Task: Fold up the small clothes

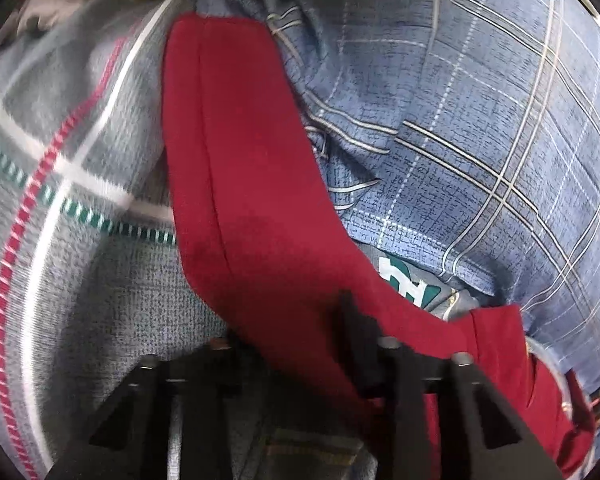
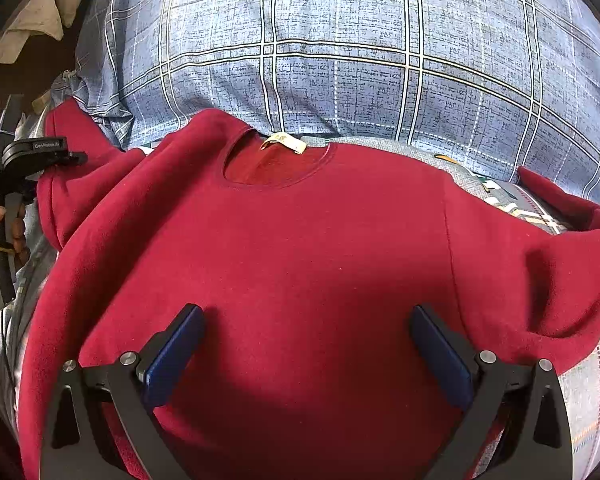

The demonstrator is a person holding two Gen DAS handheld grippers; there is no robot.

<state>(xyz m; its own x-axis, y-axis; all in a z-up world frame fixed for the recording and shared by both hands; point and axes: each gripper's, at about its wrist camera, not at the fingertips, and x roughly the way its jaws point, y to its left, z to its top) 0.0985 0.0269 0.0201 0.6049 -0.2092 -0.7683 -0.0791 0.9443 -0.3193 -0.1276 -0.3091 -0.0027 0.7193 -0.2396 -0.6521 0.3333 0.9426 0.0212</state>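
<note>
A dark red sweater [image 2: 320, 248] lies spread flat on a checked bedcover, neck opening and label [image 2: 284, 142] toward the far side. My right gripper [image 2: 306, 344] is open, its blue-padded fingers [image 2: 172, 352] resting over the sweater's lower body. My left gripper [image 2: 66, 156] shows at the left in the right wrist view, at the sweater's left sleeve. In the left wrist view the red sleeve [image 1: 236, 184] drapes across the left gripper [image 1: 292, 340]; cloth covers the fingers, so the jaw state is unclear.
A large blue plaid pillow [image 2: 340, 48] lies just beyond the sweater. A grey bedcover with red, green and white lines [image 1: 60, 200] lies under it. A beige cloth [image 2: 40, 8] sits at the far left. A hand [image 2: 4, 220] holds the left gripper.
</note>
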